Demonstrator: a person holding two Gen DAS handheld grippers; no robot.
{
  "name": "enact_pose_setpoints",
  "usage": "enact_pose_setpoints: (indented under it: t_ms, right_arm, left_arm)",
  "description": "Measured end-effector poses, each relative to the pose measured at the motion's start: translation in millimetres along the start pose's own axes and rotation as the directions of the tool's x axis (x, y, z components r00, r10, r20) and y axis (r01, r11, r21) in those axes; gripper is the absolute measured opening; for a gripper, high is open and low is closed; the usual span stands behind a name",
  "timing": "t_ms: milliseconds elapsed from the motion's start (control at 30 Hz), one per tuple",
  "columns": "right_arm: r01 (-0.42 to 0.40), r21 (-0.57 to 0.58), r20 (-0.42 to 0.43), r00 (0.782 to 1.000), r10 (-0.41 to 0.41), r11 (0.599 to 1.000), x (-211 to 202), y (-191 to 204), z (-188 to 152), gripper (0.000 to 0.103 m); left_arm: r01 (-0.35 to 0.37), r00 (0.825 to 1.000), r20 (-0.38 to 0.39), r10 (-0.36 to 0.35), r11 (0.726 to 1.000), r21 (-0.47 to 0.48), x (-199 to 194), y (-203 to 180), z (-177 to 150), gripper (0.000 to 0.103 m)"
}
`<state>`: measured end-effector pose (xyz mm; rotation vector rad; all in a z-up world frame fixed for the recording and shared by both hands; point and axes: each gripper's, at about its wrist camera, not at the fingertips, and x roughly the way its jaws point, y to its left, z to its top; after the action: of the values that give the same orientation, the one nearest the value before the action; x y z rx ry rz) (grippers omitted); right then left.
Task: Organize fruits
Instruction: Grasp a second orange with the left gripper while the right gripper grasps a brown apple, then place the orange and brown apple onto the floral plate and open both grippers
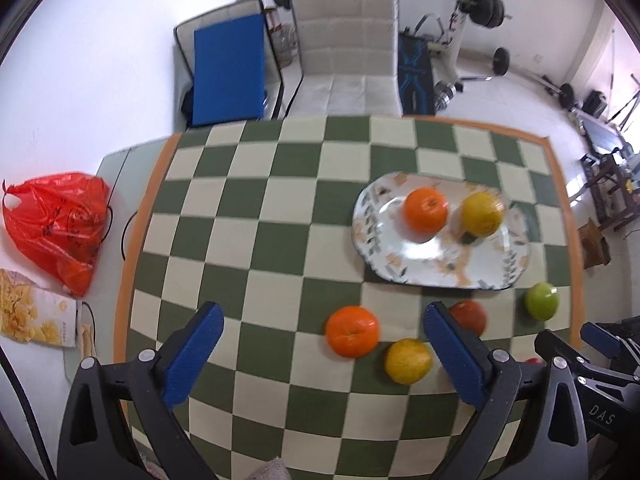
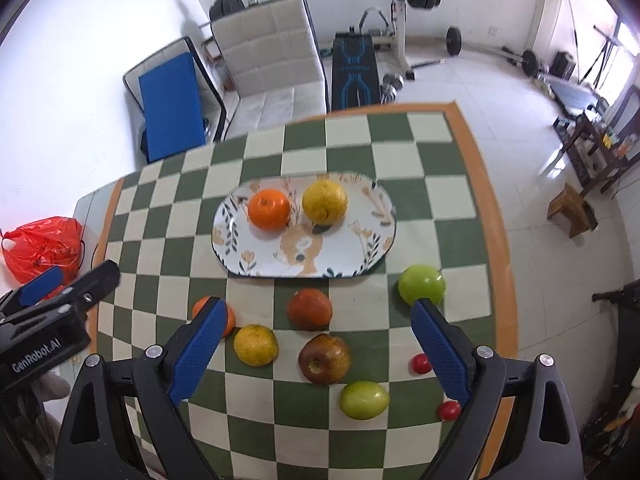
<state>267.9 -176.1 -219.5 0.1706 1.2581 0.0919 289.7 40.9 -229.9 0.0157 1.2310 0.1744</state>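
A patterned oval plate (image 2: 352, 252) (image 1: 372, 220) on the checkered table holds an orange (image 2: 269, 209) (image 1: 425, 209) and a yellow citrus (image 2: 324, 202) (image 1: 481, 214). On the cloth in front lie an orange (image 1: 352, 331) (image 2: 230, 316), a yellow-orange citrus (image 2: 256, 344) (image 1: 408, 361), a dark red-orange fruit (image 2: 309, 309) (image 1: 470, 314), a brown-red apple (image 2: 324, 359), a green apple (image 2: 421, 284) (image 1: 541, 301), a yellow-green fruit (image 2: 364, 399) and two small red fruits (image 2: 421, 363). My left gripper (image 1: 322, 320) is open and empty above the table. My right gripper (image 2: 318, 320) is open and empty over the loose fruits.
A red plastic bag (image 1: 56, 224) and a snack box (image 1: 32, 312) lie left of the cloth. The table's orange border (image 2: 492, 240) marks the right edge. A white chair (image 1: 348, 60), a blue mat and gym weights stand behind the table.
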Motion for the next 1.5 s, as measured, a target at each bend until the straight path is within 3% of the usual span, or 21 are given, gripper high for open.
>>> enact_pose_setpoints:
  t_ms: [200,333,467,600,667,700,733,767,833,933,1167,1233,1300,1500]
  right_arm:
    - [-0.012,0.026,-0.193,0.981,0.016,1.0,87,-14,-19,0.095]
    - [0.009,-0.006,-0.28,0.96,-0.011,1.0,128,-15,-39,0.087]
    - [0.011,-0.04,-0.331,0.943,-0.023,0.999,157,-13,-59,0.075]
    - [-0.003,-0.041,-0.343,0.939,-0.011,0.999,161,-9,-66,0.074]
    - [-0.021,-0.036,-0.352,0.936,0.007,0.999,161,-7,-67,0.074]
    - [-0.022,-0.036,-0.361,0.933,0.007,0.999,162,-5,-66,0.074]
    - [-0.019,-0.039,-0.368,0.93,0.003,0.999,163,-4,-66,0.074]
    - [-0.02,-0.04,-0.373,0.928,0.003,0.999,164,-3,-66,0.074]
    - [-0.018,-0.043,-0.382,0.924,0.0,0.999,168,-2,-64,0.074]
    - [-0.019,-0.057,-0.404,0.915,-0.005,0.998,177,2,-64,0.074]
    - [-0.028,-0.075,-0.418,0.908,-0.006,0.997,187,4,-70,0.069]
    - [-0.094,-0.026,-0.454,0.888,0.072,0.995,188,1,-74,0.069]
    - [-0.114,-0.019,-0.476,0.875,0.091,0.993,190,2,-79,0.069]
    - [-0.094,-0.039,-0.467,0.882,0.065,0.995,189,10,-84,0.069]
  left_arm:
    - [-0.029,0.992,-0.124,0.031,0.999,0.019,56,6,-10,0.102]
    - [0.017,0.972,-0.236,-0.01,1.0,0.025,96,1,-12,0.102]
    - [0.077,0.931,-0.356,-0.078,0.997,-0.016,134,-5,-13,0.102]
    - [0.109,0.891,-0.44,-0.112,0.994,-0.033,165,-14,-18,0.102]
    - [0.121,0.88,-0.458,-0.125,0.992,-0.038,175,-17,-21,0.1]
    - [0.122,0.879,-0.46,-0.125,0.992,-0.036,177,-18,-22,0.096]
    - [0.126,0.878,-0.462,-0.127,0.991,-0.033,180,-19,-24,0.08]
    - [0.143,0.874,-0.464,-0.145,0.989,-0.04,181,-19,-25,0.072]
    - [0.17,0.866,-0.467,-0.18,0.983,-0.063,179,-19,-28,0.062]
    - [0.142,0.88,-0.452,-0.142,0.989,-0.034,171,-18,-37,0.062]
    - [0.16,0.861,-0.481,-0.168,0.985,-0.058,152,-7,-85,0.062]
    - [0.156,0.853,-0.494,-0.166,0.986,-0.062,154,-6,-97,0.062]
    - [0.15,0.853,-0.495,-0.164,0.986,-0.067,157,-5,-104,0.063]
    - [0.141,0.864,-0.481,-0.151,0.988,-0.057,153,-8,-113,0.063]
